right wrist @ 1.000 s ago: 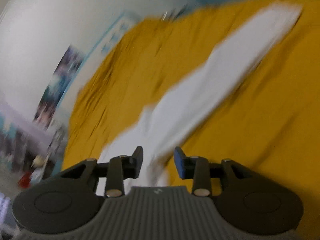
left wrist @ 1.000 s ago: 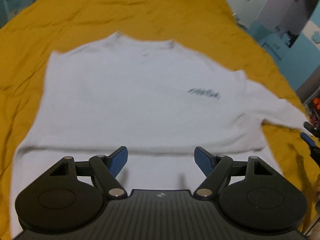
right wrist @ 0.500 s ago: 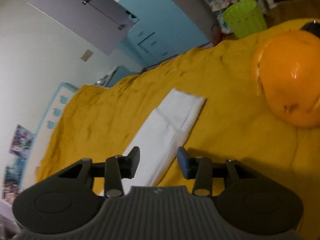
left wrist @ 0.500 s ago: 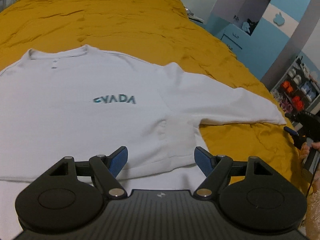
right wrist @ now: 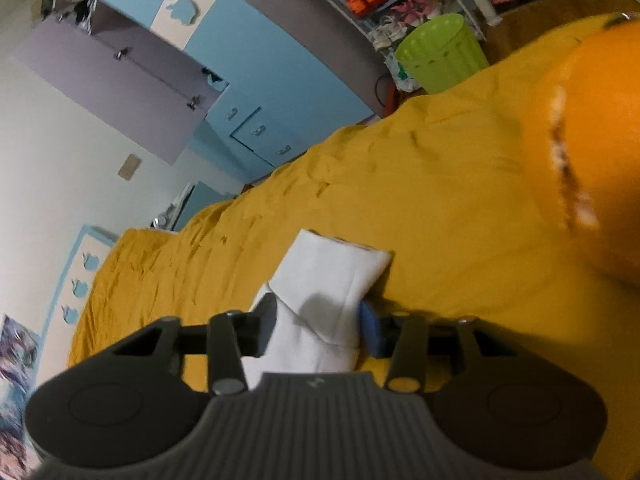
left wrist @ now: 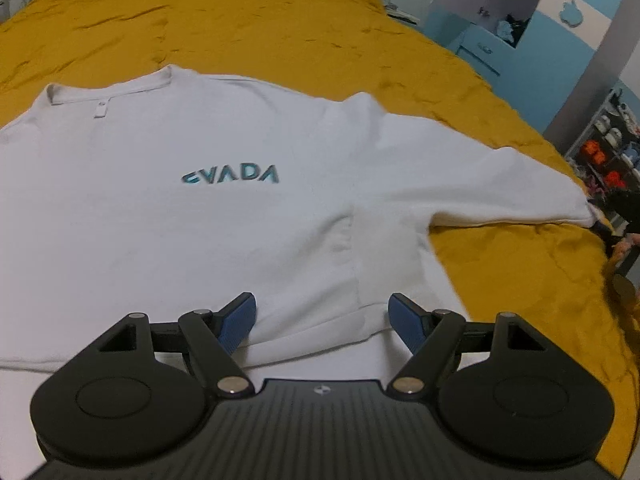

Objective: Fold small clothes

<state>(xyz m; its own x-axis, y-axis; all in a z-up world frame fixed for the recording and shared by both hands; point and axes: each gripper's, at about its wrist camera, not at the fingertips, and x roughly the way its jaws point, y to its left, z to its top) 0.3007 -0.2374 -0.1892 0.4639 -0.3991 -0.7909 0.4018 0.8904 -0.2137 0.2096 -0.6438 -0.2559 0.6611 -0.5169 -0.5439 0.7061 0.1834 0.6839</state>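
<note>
A white sweatshirt (left wrist: pixel 224 200) lies flat on the yellow bed (left wrist: pixel 240 20), filling the left and centre of the left view. The left gripper (left wrist: pixel 322 316) hovers released over its hem at lower centre. The right gripper (right wrist: pixel 316 320) clenches the sleeve cuff (right wrist: pixel 332 280) at lower centre of its view.

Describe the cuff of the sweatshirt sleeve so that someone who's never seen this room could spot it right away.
Start at the mustard-yellow bedspread covering the bed. A white sleeve runs across it from the white sweatshirt. Its cuff is the ribbed, squared-off end, lying between the fingers of the right claw, the only white patch on that yellow stretch.
</note>
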